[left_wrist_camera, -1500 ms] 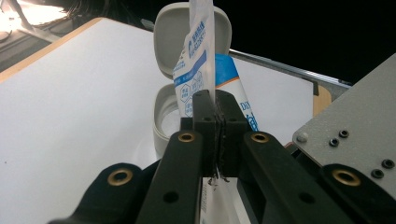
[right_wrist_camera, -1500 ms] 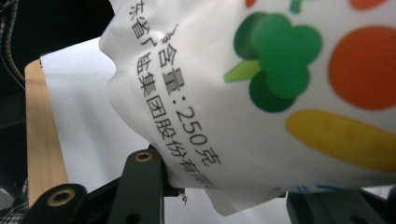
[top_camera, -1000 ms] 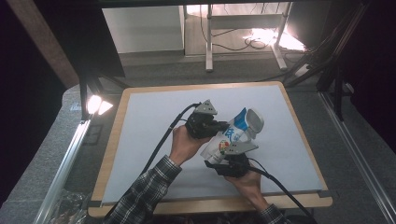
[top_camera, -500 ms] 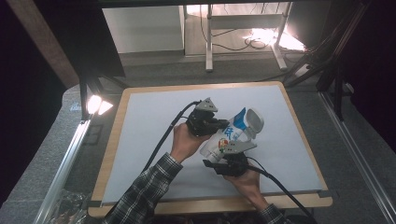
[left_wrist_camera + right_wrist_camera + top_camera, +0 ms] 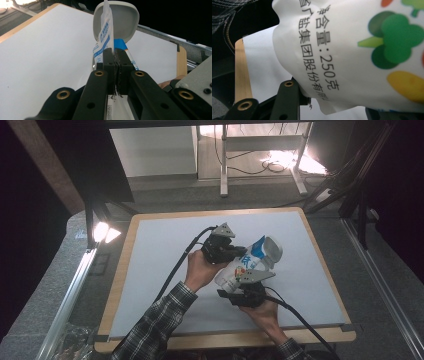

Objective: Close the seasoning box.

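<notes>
Change since earlier: almost nothing; both hands and the bag sit where they were a second ago, the left hand shifting only slightly.
Bag: a white and blue printed pouch (image 5: 248, 266), held above the middle of the white counter (image 5: 160, 255), lying tilted with its far end toward the back right.
Bowl: a pale grey rounded dish (image 5: 271, 249) right at the far end of the bag; in the left gripper view its hollow side (image 5: 125, 18) faces the camera, behind the bag's edge.
Left tool (image 5: 231, 251): pinched tight on the thin sealed edge of the bag (image 5: 106, 32), which stands up from between the jaws.
Right tool (image 5: 239, 290): clamped around the bag's plump lower body, jaws partly apart; the printed side with vegetable pictures (image 5: 367, 47) bulges over them.
Hands: left hand (image 5: 200, 272) in a plaid sleeve (image 5: 160, 322); right hand (image 5: 265, 312) nearer the front edge.
</notes>
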`<state>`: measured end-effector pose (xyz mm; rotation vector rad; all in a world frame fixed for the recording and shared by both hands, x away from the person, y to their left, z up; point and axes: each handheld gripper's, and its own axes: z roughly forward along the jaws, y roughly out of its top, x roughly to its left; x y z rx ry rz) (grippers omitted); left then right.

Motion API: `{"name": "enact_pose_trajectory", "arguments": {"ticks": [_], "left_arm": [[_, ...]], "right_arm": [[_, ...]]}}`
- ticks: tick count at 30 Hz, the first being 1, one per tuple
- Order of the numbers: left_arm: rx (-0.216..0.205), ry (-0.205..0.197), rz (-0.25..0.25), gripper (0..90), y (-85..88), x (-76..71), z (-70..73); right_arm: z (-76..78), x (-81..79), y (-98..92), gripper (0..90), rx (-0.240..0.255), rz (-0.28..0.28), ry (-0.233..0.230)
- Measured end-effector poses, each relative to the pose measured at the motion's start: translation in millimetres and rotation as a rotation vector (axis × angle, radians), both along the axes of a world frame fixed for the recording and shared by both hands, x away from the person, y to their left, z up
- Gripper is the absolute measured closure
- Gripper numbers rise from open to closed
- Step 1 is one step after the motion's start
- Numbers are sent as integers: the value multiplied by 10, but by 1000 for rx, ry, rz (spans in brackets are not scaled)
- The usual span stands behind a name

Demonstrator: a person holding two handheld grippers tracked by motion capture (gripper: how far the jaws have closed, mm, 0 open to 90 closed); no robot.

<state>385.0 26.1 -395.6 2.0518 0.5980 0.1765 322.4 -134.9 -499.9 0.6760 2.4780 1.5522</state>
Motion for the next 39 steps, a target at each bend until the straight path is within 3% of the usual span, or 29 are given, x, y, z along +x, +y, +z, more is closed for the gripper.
{"name": "enact_pose_trajectory", "arguments": {"ticks": [6,27,39], "left_arm": [[12,6,-5,872,-2,22,7],[-12,41,-7,840,-30,67,-19],[5,19,4,890,-64,64,9]], "right_arm": [[15,1,9,604,2,3,0],[57,-10,4,610,5,12,-17],[85,-18,-2,611,26,13,-10]]}}
